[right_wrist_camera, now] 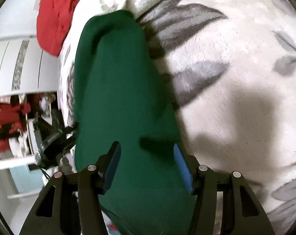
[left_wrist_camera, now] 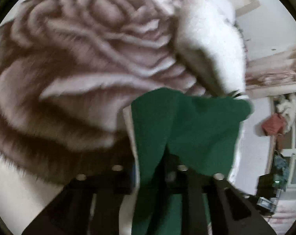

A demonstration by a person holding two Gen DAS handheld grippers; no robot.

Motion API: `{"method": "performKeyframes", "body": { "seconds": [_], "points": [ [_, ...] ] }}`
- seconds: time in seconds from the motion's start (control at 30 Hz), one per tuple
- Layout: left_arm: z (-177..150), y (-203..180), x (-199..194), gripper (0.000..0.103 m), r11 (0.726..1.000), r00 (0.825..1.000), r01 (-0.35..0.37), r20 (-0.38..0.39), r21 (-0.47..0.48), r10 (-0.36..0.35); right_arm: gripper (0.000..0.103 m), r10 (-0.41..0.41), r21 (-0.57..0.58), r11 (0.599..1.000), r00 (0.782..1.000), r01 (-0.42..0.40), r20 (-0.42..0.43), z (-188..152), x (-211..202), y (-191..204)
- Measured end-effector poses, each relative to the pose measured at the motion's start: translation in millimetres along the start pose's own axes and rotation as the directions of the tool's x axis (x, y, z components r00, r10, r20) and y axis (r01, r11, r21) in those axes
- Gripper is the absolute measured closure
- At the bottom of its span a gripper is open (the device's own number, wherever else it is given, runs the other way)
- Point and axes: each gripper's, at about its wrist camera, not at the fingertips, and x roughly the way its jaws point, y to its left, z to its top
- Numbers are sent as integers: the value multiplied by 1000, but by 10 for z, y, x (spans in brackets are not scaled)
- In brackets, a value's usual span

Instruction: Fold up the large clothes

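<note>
A dark green garment [left_wrist_camera: 187, 129] hangs from my left gripper [left_wrist_camera: 165, 166], whose fingers are shut on its bunched edge; the fingertips are hidden under the cloth. In the right wrist view the same green garment [right_wrist_camera: 118, 90] lies as a long folded strip on a white fleece blanket with grey leaves [right_wrist_camera: 236, 78]. My right gripper [right_wrist_camera: 146, 160] is open just above the strip, with one blue pad [right_wrist_camera: 113, 164] on each side of it and nothing held.
The blanket with a large brown-grey rose print [left_wrist_camera: 85, 54] fills the left wrist view. A red cloth [right_wrist_camera: 54, 19] lies at the blanket's far end. A white wardrobe [right_wrist_camera: 17, 58] and a dark device [right_wrist_camera: 52, 139] stand at left.
</note>
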Motion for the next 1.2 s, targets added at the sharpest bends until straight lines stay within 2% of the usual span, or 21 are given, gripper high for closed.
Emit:
{"method": "performKeyframes", "body": {
  "seconds": [0.03,0.1,0.13,0.23,0.3,0.33,0.37,0.43,0.5,0.53,0.6,0.7,0.77,0.9,0.97,1.07,1.13,1.2],
  "points": [
    [23,-25,-87,96,1000,999,26,29,10,-26,45,5,19,1000,1000,-5,-2,-34,22,-61],
    [118,-15,-216,96,998,997,59,55,18,-60,45,-1,49,999,1000,1,-3,-568,334,-110],
    [192,51,-200,96,999,997,49,55,14,-49,45,-10,63,998,1000,10,-5,-569,341,-186],
    [368,340,121,96,1000,1000,23,-14,-19,-23,45,-32,116,993,999,34,-24,-709,385,-394],
    [327,447,221,95,999,997,44,-56,-31,-46,45,-25,143,989,999,29,-36,-867,375,-477],
    [306,456,183,90,998,997,49,-52,-34,-51,45,-26,144,989,999,31,-42,-919,329,-503],
    [296,448,134,89,998,998,47,-48,-38,-49,45,-26,141,989,999,32,-46,-966,278,-525],
    [198,411,-99,86,994,995,90,-34,-54,-92,45,-15,138,990,998,22,-55,-1039,234,-522],
    [51,381,-357,75,993,994,100,-31,-59,-102,44,-2,137,991,997,13,-81,-1310,139,-621],
    [-81,369,-522,59,992,993,111,-26,-54,-113,41,8,137,991,995,5,-99,-1446,66,-675],
    [-353,367,-775,43,991,992,125,-12,-50,-125,40,22,134,991,991,-4,-132,-1625,-6,-795],
    [-946,426,-1167,43,993,995,102,-8,-51,-103,39,36,132,991,975,-7,-219,-2094,-73,-1020],
    [-1395,478,-1344,43,995,997,69,-16,-69,-70,34,47,145,989,964,-8,-263,-2430,-71,-1182],
    [-2439,678,-1619,43,988,999,-6,-48,-154,-2,31,63,149,989,938,-12,-341,-3043,114,-1427],
    [-2920,836,-1655,43,976,997,-45,-71,-212,30,31,59,133,991,933,-12,-356,-3270,248,-1494],
    [-3442,1038,-1596,43,956,992,-96,-107,-278,68,31,126,149,986,920,-75,-372,-3509,482,-1567],
    [-3691,1145,-1471,43,947,989,-105,-134,-305,67,31,160,158,982,910,-107,-383,-3703,699,-1540],
    [-3796,1173,-1374,43,944,989,-90,-137,-318,49,31,179,159,979,920,-130,-348,-3764,805,-1511]
  ]
}}
